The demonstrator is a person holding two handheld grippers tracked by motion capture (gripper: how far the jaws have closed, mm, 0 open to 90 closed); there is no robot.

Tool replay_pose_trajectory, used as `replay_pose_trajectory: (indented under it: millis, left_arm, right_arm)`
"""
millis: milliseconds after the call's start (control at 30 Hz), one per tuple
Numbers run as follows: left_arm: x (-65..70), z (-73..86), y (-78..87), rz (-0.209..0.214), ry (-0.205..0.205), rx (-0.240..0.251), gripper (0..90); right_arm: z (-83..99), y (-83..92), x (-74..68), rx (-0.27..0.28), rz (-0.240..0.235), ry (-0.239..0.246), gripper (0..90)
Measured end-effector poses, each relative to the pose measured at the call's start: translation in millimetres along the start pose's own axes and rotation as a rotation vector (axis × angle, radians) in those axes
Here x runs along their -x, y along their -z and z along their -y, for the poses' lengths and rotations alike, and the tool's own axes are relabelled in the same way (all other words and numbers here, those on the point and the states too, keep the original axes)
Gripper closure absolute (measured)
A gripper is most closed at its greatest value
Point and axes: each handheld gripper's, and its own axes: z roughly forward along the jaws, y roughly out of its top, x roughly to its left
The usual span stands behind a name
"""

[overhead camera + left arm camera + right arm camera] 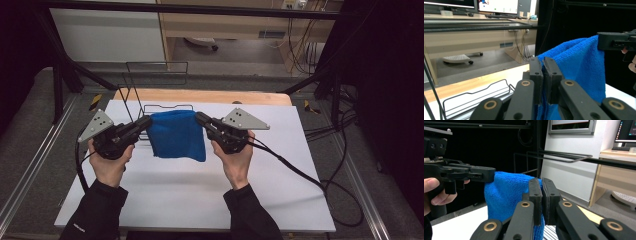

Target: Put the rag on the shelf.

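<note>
A blue cloth (176, 135) hangs folded above the white table (200, 195), held by its two upper corners. My left gripper (146, 121) is shut on the cloth's left corner. My right gripper (199, 118) is shut on the right corner. In the left gripper view the cloth (584, 65) is pinched in my left gripper (543, 60), with the other gripper gripping its far corner at the right edge. In the right gripper view the cloth (506, 195) drapes down from my right gripper (542, 181), and the left gripper clamps its far corner.
A black wire rack (150, 90) stands just behind the cloth at the table's far side, on a wooden board (240, 96). Black frame posts rise at both sides. Cables (300, 172) trail off to the right over the table.
</note>
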Motion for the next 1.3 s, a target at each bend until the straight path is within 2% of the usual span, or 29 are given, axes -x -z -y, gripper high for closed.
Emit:
replay_pose_trajectory:
  millis: [333,567,767,1300]
  left_arm:
    - [-7.6,-18.8,4.7,-0.019,-0.005,0.041,85.4]
    - [-10.4,-31.2,4.5,-0.023,-0.006,0.079,85.4]
    - [-13.4,-41.2,5.4,-0.026,0.005,0.116,85.4]
    - [-23.8,-69.9,5.5,-0.057,-0.007,0.164,85.4]
  right_arm:
    - [-15.9,-9.1,-4.9,0.029,0.004,0.022,87.4]
    - [-26.3,-13.3,-6.0,0.056,0.014,0.019,87.4]
    - [-34.4,-17.0,-5.5,0.085,0.021,0.016,87.4]
    - [-63.3,-35.1,0.1,0.114,0.031,0.043,87.3]
